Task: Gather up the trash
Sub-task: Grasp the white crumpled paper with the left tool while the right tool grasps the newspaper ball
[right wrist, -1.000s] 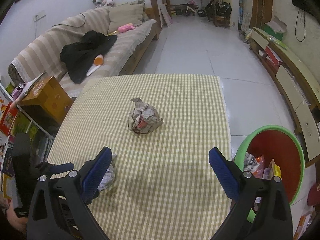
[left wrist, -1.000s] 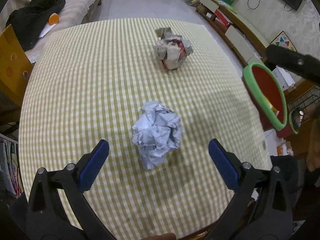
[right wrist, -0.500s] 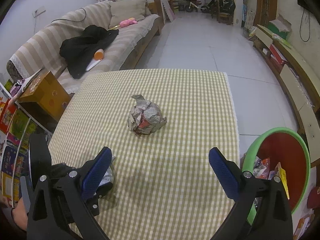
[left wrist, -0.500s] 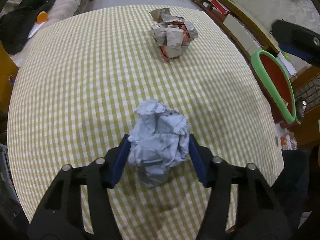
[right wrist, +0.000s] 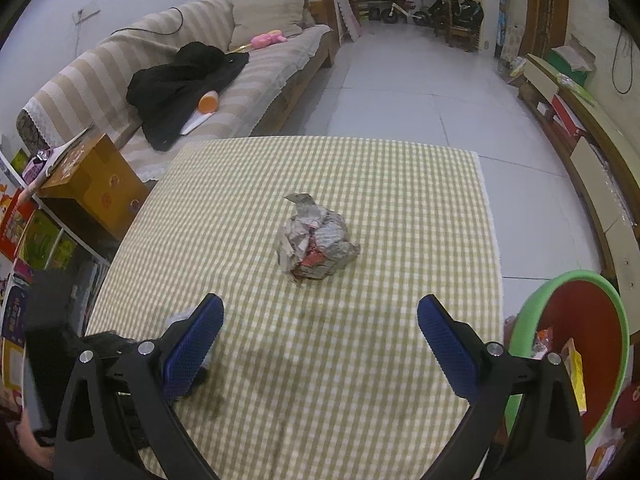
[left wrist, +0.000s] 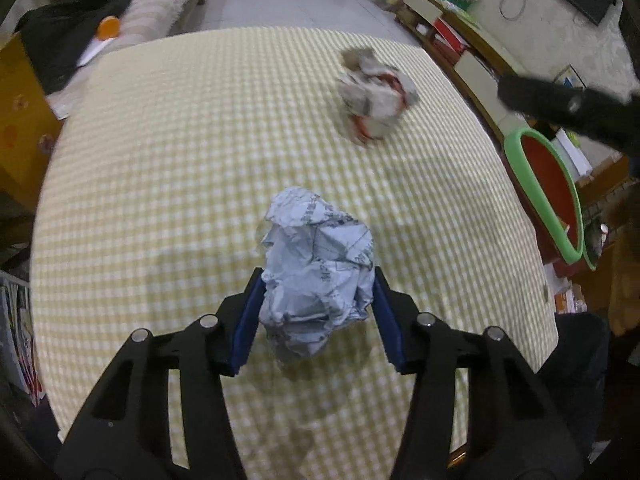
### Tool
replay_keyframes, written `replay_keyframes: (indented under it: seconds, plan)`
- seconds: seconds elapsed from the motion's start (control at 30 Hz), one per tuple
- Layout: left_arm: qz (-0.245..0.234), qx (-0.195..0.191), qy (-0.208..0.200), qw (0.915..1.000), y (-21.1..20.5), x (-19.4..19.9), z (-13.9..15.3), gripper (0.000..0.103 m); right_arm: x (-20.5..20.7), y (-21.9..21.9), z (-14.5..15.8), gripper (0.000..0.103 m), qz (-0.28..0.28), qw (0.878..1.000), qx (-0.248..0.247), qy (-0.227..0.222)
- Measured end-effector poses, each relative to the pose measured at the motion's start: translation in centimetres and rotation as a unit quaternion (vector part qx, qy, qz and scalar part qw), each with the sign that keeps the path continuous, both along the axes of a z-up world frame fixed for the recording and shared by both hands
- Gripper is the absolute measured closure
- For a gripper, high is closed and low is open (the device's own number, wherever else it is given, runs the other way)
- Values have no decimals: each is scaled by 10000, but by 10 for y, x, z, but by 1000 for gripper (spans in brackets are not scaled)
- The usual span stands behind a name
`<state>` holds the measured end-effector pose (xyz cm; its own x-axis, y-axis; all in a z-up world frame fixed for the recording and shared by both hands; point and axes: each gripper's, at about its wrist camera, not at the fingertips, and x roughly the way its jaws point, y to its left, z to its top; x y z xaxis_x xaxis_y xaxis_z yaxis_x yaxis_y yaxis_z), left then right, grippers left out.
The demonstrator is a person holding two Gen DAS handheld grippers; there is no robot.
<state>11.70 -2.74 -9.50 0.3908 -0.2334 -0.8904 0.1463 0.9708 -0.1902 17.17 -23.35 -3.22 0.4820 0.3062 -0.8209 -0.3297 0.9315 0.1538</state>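
My left gripper [left wrist: 318,304] is shut on a crumpled white paper ball [left wrist: 316,264] and holds it just above the checked tablecloth [left wrist: 200,160]. A second paper ball [left wrist: 374,98] with red print lies farther on; it also shows in the right wrist view [right wrist: 316,244], mid-table. My right gripper [right wrist: 320,332] is open and empty above the near part of the table, short of that ball. The left gripper appears at the lower left of the right wrist view [right wrist: 80,360], the white ball mostly hidden behind my blue pad. A green-rimmed red trash bin [right wrist: 576,344] stands right of the table.
The bin [left wrist: 548,196] holds some wrappers. A striped sofa [right wrist: 240,60] with a black garment lies beyond the table's far left. A yellow box [right wrist: 92,184] and shelves with books stand left. A low cabinet [right wrist: 592,152] runs along the right wall.
My left gripper moved forward onto the white paper ball, shut on it and lifted it slightly. My right gripper stayed open and rose a little.
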Motion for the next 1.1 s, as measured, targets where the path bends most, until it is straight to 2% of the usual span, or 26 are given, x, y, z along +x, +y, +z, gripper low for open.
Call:
replay_keyframes:
  seconds: [0.2, 0.4, 0.87, 0.93, 1.1]
  plan:
    - [363, 11, -131, 9993, 39, -6, 17, 53, 12, 26, -11, 9, 165, 9998, -41, 37]
    - [715, -70, -145, 9973, 76, -6, 27, 53, 28, 51, -30, 9, 370, 9985, -397, -52]
    - [935, -133, -7, 9955, 96, -2, 18, 53, 83, 62, -82, 9, 113, 9972, -697, 252]
    - [932, -141, -16, 9955, 94, -1, 19, 53, 85, 65, -85, 13, 125, 9969, -725, 260]
    - [912, -190, -43, 9956, 95, 0, 19, 53, 88, 61, -89, 32, 36, 9965, -766, 346]
